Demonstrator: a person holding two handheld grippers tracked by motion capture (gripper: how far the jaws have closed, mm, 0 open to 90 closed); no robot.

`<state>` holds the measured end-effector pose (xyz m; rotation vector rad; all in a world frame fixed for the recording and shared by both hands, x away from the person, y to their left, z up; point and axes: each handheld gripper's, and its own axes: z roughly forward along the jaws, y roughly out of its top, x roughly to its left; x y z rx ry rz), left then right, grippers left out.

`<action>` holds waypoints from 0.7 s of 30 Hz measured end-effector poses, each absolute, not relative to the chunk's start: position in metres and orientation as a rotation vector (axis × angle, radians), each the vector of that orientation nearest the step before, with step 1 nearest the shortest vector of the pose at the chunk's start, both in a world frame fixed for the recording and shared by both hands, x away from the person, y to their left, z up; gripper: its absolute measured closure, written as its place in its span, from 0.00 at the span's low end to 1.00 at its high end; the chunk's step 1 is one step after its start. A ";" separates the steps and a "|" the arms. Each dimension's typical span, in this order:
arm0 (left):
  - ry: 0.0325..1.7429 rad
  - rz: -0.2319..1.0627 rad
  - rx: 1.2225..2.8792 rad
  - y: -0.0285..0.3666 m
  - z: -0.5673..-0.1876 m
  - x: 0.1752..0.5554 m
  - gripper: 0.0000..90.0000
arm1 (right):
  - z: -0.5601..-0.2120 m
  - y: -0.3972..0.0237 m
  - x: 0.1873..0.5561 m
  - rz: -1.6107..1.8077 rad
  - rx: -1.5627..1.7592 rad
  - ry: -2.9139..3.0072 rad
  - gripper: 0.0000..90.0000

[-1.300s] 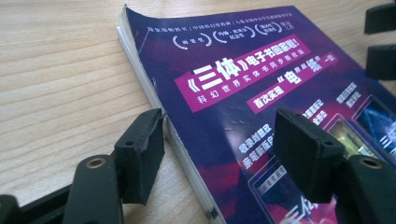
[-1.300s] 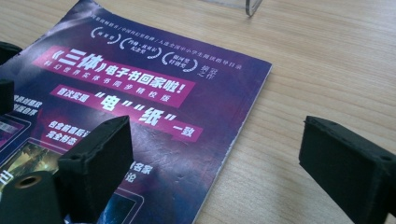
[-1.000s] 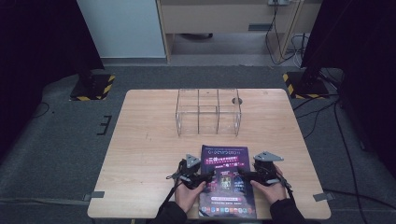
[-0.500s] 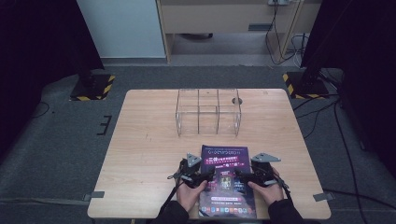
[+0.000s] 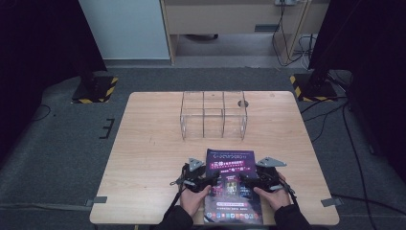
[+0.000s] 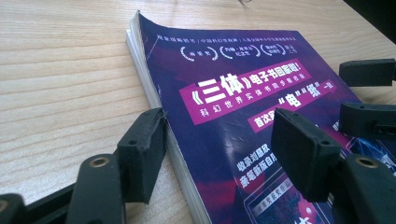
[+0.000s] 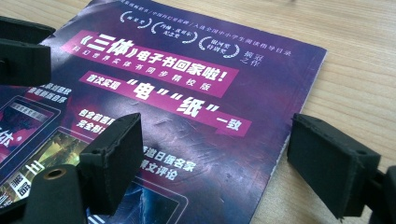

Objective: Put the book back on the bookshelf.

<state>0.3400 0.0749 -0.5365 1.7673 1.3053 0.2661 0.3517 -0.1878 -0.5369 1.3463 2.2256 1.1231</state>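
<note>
A purple magazine with white Chinese print lies flat at the table's front middle. My left gripper is open at its left side. In the left gripper view this gripper straddles the spine edge of the magazine, one jaw low beside the page stack on the wood and the other over the cover. My right gripper is open at the right side. In the right gripper view it straddles the right edge of the magazine, one jaw over the cover and one over the wood.
A clear acrylic organiser with several compartments stands in the middle toward the back of the wooden table. A small round hole lies behind it. Dark floor with cables surrounds the table.
</note>
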 end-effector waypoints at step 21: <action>1.201 0.229 1.652 0.080 -0.529 0.332 0.48 | -0.537 -0.192 0.353 1.152 1.358 2.215 0.27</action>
